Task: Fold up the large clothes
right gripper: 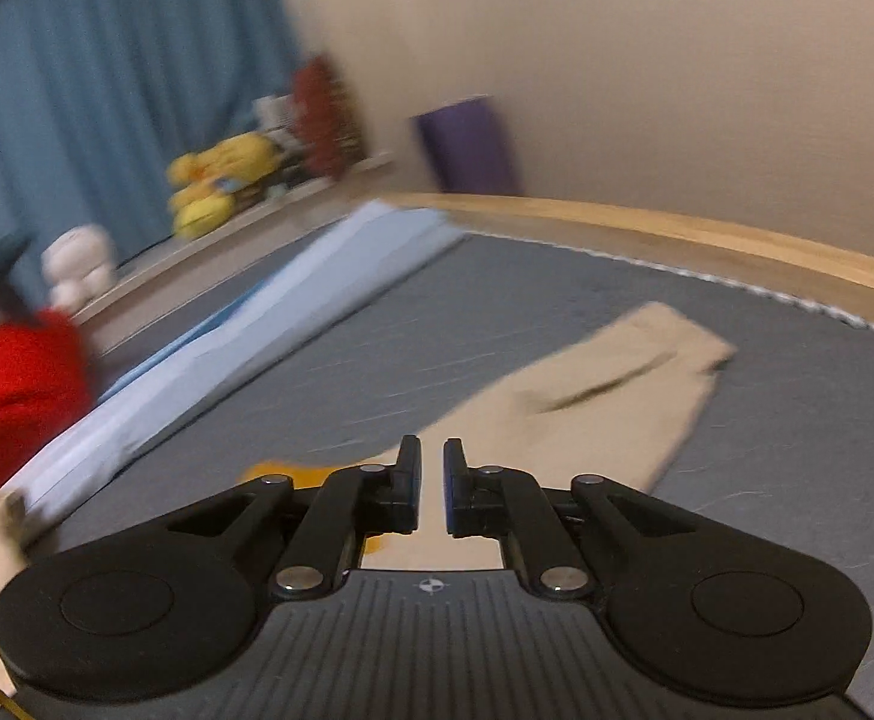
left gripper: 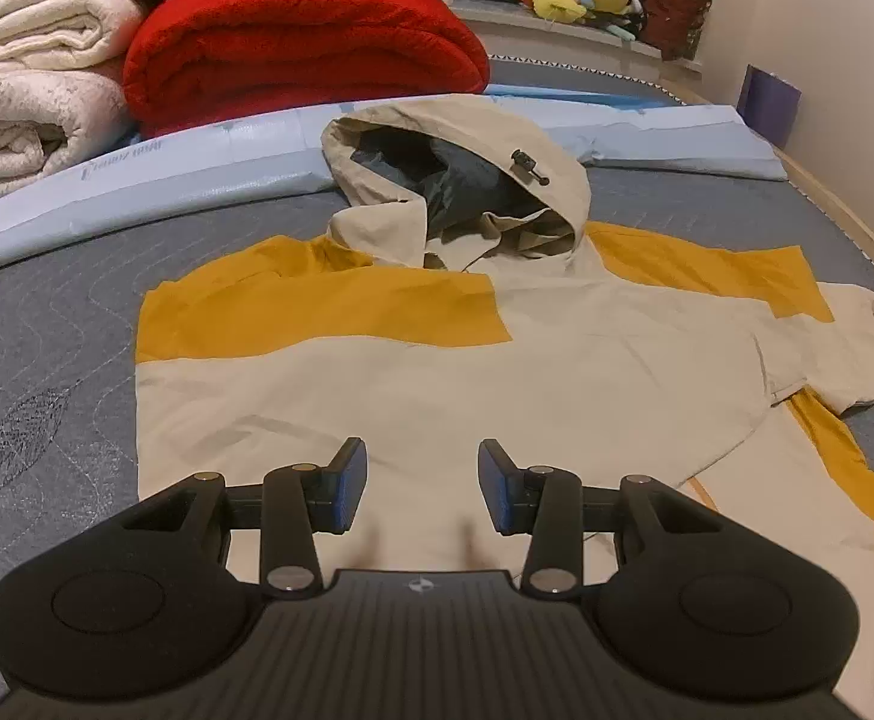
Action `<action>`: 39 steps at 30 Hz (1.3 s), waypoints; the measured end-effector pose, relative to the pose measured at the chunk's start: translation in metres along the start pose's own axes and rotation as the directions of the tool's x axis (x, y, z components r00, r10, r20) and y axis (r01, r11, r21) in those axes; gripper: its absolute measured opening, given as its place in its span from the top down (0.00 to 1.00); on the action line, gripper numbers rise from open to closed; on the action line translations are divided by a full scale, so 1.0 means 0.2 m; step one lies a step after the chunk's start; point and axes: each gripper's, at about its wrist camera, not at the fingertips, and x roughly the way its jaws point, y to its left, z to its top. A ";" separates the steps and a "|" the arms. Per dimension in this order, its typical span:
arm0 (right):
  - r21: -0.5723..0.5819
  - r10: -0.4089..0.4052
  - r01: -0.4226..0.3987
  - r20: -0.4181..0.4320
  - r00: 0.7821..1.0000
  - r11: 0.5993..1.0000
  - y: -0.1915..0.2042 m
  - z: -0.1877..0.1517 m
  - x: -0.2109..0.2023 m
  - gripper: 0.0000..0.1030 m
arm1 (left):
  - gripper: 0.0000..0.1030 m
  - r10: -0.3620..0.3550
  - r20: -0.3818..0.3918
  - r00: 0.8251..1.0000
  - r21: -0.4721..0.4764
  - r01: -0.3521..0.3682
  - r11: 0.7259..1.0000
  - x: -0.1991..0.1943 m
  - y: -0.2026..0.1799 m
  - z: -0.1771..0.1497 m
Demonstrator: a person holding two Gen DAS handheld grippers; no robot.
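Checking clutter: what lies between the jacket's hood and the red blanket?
In the left wrist view, only a pale blue folded sheet lies between the hood and the red blanket.

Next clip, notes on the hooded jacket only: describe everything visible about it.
The jacket is a beige hooded shell with mustard-yellow panels across the shoulders and down one side, in what looks like thin woven fabric. It lies flat on the grey quilted mattress, hood toward the far end, standing open to show a dark lining and a black cord toggle. One sleeve is folded across the chest; the other sleeve stretches out over the mattress. Neither tool grips it; the left tool hovers open above its lower part.
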 end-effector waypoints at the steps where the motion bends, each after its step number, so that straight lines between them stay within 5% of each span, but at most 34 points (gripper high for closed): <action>1: 0.030 -0.013 0.013 -0.010 1.000 0.999 -0.08 0.01 0.05 0.83 | 0.56 0.002 -0.003 1.000 -0.001 -0.002 1.000 0.01 0.00 0.00; 8: 0.287 -0.048 0.084 -0.129 0.991 0.954 -0.42 -0.11 0.33 0.74 | 0.56 0.011 -0.023 1.000 0.018 -0.010 1.000 0.06 -0.02 -0.01; 15: 0.355 -0.098 0.144 -0.145 0.985 0.924 -0.53 -0.19 0.44 0.68 | 0.55 0.016 -0.030 0.999 0.018 -0.016 1.000 0.09 -0.03 -0.01; 25: 0.409 -0.055 0.091 -0.098 0.994 0.908 -0.60 -0.22 0.54 0.67 | 0.55 0.023 -0.035 0.999 0.024 -0.022 0.999 0.10 -0.01 -0.01; 26: 0.414 -0.058 0.093 -0.097 0.994 0.905 -0.60 -0.22 0.55 0.73 | 0.55 0.024 -0.034 0.999 0.024 -0.023 0.999 0.10 -0.01 -0.01; 28: 0.409 -0.067 0.097 -0.088 0.994 0.907 -0.58 -0.21 0.56 0.94 | 0.55 0.025 -0.031 0.999 0.024 -0.024 0.999 0.09 -0.01 -0.01; 34: 0.353 -0.120 0.096 0.048 0.992 0.931 -0.37 -0.12 0.47 0.98 | 0.55 0.027 -0.021 0.999 0.010 -0.027 1.000 0.07 0.02 0.01; 39: 0.091 -0.128 0.116 0.135 0.983 0.989 0.11 0.03 0.32 0.99 | 0.55 0.059 -0.011 0.998 -0.026 -0.060 0.998 0.04 0.10 0.03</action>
